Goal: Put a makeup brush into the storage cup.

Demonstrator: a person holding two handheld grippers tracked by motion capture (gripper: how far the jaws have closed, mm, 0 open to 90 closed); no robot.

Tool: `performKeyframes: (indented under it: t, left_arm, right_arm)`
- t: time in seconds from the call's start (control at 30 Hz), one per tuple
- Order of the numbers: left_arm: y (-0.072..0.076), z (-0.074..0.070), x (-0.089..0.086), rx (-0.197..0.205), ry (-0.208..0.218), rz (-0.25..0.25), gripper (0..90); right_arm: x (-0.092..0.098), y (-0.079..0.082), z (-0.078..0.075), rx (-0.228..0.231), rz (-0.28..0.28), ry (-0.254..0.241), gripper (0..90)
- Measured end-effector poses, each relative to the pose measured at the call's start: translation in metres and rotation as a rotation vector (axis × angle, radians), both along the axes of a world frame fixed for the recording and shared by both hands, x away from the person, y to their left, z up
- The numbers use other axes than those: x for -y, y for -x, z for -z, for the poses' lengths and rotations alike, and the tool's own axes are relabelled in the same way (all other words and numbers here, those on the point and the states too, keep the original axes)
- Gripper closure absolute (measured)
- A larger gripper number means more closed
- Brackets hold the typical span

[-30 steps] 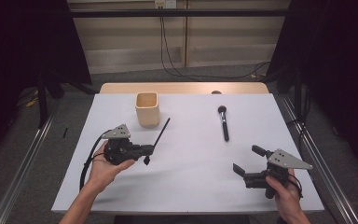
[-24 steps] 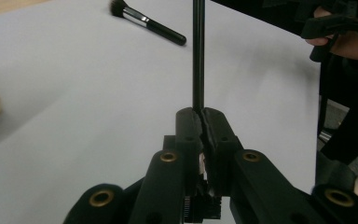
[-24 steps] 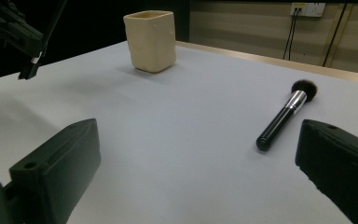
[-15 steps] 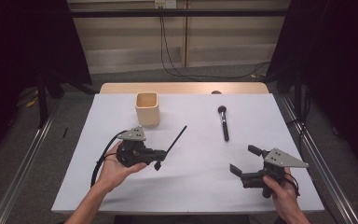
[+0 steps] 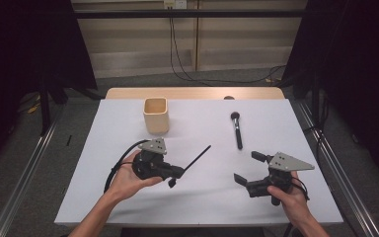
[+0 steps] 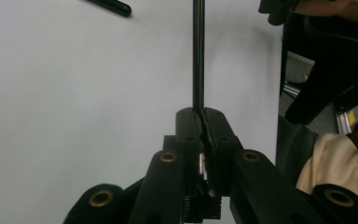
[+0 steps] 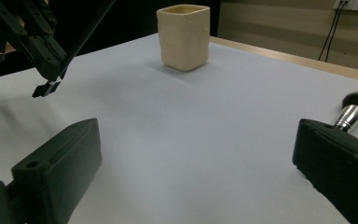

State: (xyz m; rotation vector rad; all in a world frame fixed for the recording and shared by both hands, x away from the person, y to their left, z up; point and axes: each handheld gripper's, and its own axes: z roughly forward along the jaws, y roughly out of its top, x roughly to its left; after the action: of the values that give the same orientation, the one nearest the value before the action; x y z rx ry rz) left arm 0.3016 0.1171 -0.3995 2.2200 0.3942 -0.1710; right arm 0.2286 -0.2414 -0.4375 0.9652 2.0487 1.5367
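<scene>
My left gripper (image 5: pixel 173 174) sits in the lower left of the high view, jaws clamped tight on a thin black stick (image 5: pixel 197 158). The stick runs from the jaws up and to the right toward the middle of the frame, lifted off the white table (image 5: pixel 202 197); a short end with a small tip pokes out below the jaws. In the left gripper view the jaws meet at the centre with the stick (image 6: pixel 198 56) rising straight up between them to the top edge.

My right gripper (image 5: pixel 249 168) is in the lower right of the high view, jaws spread wide with nothing between them. In the right gripper view the two jaws stand at the lower corners over bare table.

A brush (image 5: pixel 236 129) lies flat right of centre, bristles toward the top, well apart from the stick and just above my right gripper. A cream cup (image 5: pixel 156 114) stands upright upper left of centre, above my left gripper.
</scene>
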Motion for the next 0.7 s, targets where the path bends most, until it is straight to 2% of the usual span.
performKeyframes:
  t: [0.1, 0.17, 0.3, 0.4, 0.53, 0.67, 0.7]
  left_arm:
    - [-0.001, 0.000, 0.002, 0.001, -0.012, 0.007, 85.6]
    - [-0.002, -0.001, 0.004, -0.002, -0.022, 0.018, 85.5]
    - [-0.001, -0.004, 0.010, 0.016, -0.068, 0.038, 85.6]
    - [-0.002, -0.007, 0.013, 0.008, -0.085, 0.051, 85.6]
    - [-0.004, -0.011, 0.017, 0.020, -0.128, 0.057, 85.6]
    - [-0.007, -0.014, 0.021, 0.040, -0.206, 0.094, 85.6]
    - [-0.007, -0.015, 0.022, 0.034, -0.215, 0.102, 85.6]
  right_arm:
    - [-0.003, -0.002, -0.003, 0.003, -0.020, 0.011, 0.8]
    - [-0.006, -0.004, -0.006, -0.014, -0.040, 0.029, 1.2]
    - [-0.011, -0.009, -0.009, -0.033, -0.079, 0.054, 1.2]
    - [-0.014, -0.012, -0.011, -0.044, -0.103, 0.066, 1.4]
    - [-0.019, -0.017, -0.014, -0.086, -0.159, 0.092, 3.0]
    - [-0.023, -0.020, -0.014, -0.096, -0.182, 0.116, 4.1]
    - [-0.024, -0.021, -0.014, -0.100, -0.187, 0.129, 4.2]
